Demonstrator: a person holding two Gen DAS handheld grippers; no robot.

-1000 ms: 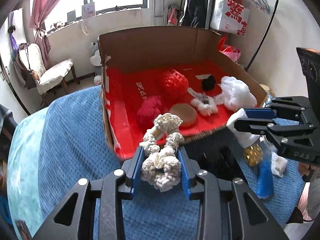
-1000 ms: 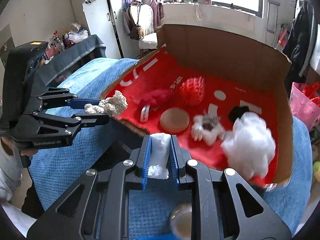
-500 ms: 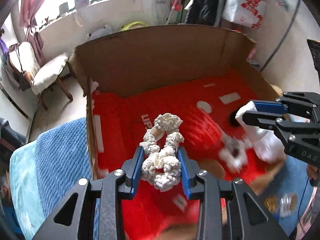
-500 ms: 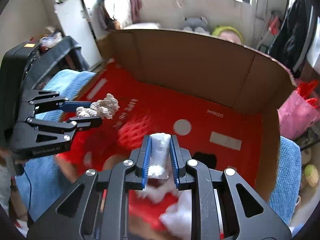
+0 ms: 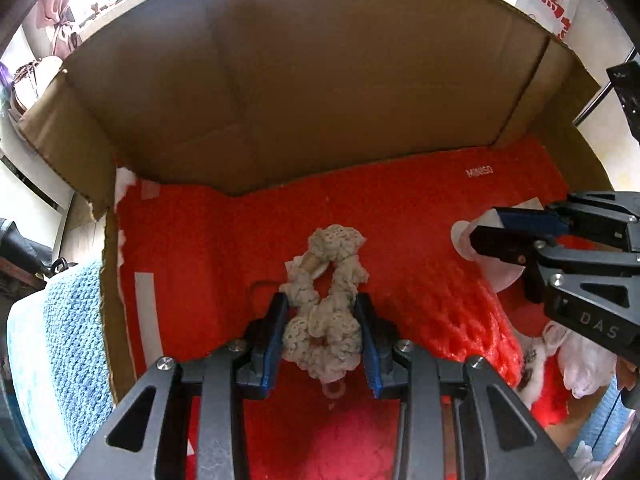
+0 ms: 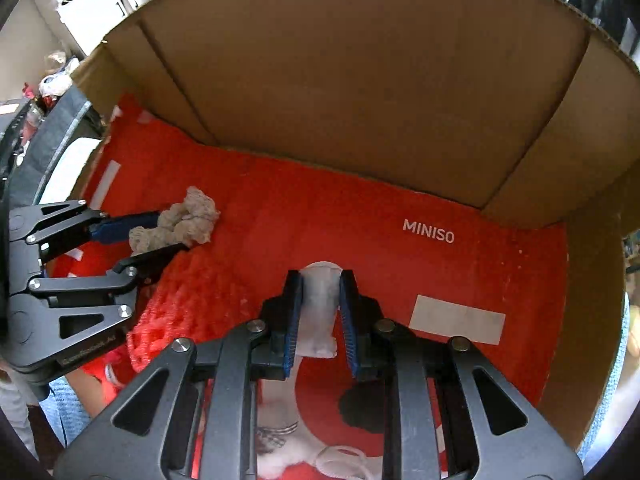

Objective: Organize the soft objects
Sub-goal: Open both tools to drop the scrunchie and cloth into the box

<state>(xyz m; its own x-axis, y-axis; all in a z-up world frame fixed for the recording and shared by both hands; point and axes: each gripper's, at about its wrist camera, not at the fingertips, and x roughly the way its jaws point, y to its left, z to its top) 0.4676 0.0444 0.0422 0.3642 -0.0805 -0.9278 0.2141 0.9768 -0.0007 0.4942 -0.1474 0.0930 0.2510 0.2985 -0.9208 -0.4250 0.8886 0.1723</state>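
- Cardboard box fills both views; brown walls at back & sides, red liner on the floor w/ white "MINISO" print.
- Red knit item lies on the liner, between the 2 grippers, lower-right in the left wrist view.
- Left gripper is inside the box, above the liner, fingers clamped on a cream crochet scrunchie; the loop sticks out fwd past the blue pads. Same scrunchie shows at left in the right wrist view.
- Right gripper also over the liner, pads pressed narrow against a white soft roll, held upright between them; seen from the side at.
- White fluffy item sits at the box's near-right edge, partly hidden behind the right gripper.
- Black soft item on the liner just below the right gripper's fingers, mostly hidden.
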